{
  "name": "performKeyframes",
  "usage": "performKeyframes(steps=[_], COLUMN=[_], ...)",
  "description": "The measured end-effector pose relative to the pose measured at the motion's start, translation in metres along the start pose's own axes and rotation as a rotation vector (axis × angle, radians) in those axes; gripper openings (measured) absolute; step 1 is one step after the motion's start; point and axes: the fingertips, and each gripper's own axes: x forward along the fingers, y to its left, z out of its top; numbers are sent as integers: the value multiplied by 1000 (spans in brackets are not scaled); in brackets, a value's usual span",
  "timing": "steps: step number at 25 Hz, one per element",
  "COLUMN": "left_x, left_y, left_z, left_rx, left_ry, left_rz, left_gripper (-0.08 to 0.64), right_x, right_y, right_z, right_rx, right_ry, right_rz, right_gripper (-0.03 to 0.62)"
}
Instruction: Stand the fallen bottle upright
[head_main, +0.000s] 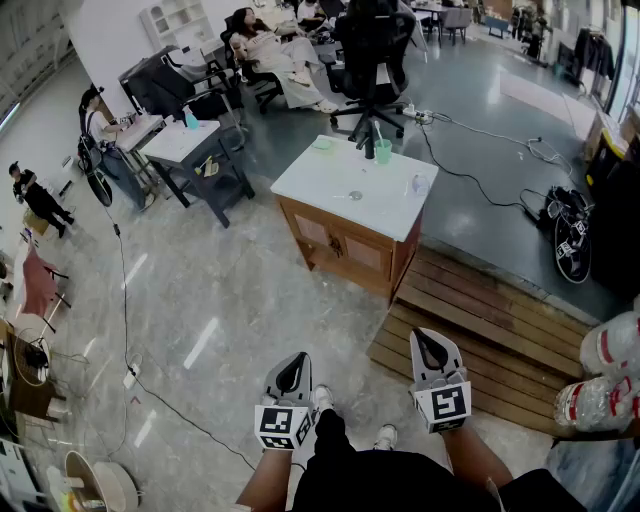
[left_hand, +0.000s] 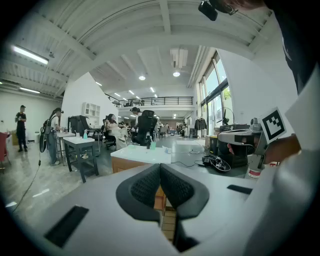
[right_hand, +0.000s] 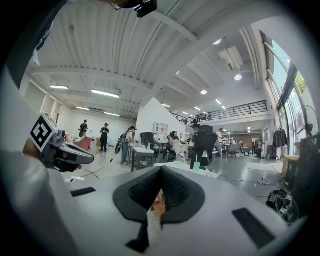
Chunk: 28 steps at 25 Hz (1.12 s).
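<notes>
While the white-topped table (head_main: 310, 180) stands well apart across the floor, the approach has not begun. Left tongs (head_main: 293, 368) and right tongs (head_main: 430, 345) are both pressed together, empty. What may be the small clear bottle (head_main: 418, 185) sits near the table's right edge. Next I would walk over and spread one pair.
</notes>
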Motion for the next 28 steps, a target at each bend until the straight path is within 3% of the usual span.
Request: performKeyframes(steps=[6,11,14,28], left_x=[-13,-1,9,95], left_y=[-19,-13,-5,88], left_z=[0,10,12,54], left_rx=[-7,-39,-41,-27], left_ry=[-8,-20,-13,-54], left_rz=[2,12,1,-112], left_gripper=[18,18,18,18], right_x=[-29,-21,-15,107], right_y=[-6,-13,-18,-1], right_z=[-12,2,3,34], right_rx=[3,9,14,6], right_ry=[60,-8,15,9], right_rz=[-13,-18,-41,-110], right_gripper=[11,11,11,15])
